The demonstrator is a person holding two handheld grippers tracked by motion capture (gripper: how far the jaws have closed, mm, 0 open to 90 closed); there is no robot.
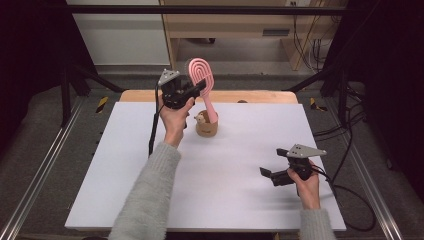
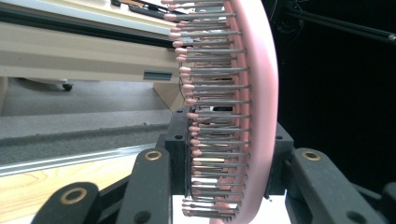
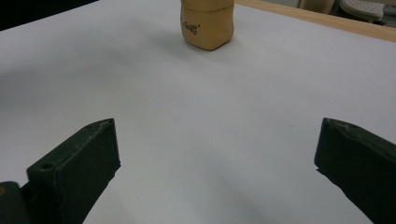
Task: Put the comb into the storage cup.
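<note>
A pink hairbrush (image 1: 202, 75) with metal bristles stands upright, its handle running down into a small tan holder (image 1: 206, 128) at the table's back middle. My left gripper (image 1: 198, 90) is raised beside it and shut on the brush head. In the left gripper view the brush (image 2: 261, 93) sits edge-on between the two black jaws of my left gripper (image 2: 231, 144). My right gripper (image 1: 267, 175) rests low at the front right, open and holding nothing. In the right gripper view my right gripper (image 3: 217, 154) points at the holder (image 3: 207, 25), which is well ahead of it.
A white board (image 1: 235, 170) covers the table, with a wooden edge (image 1: 260, 96) at the back. Black frame posts stand at both sides. Cables (image 1: 350, 150) trail off the right side. A small animal figure (image 1: 200, 118) sits on the holder's left rim.
</note>
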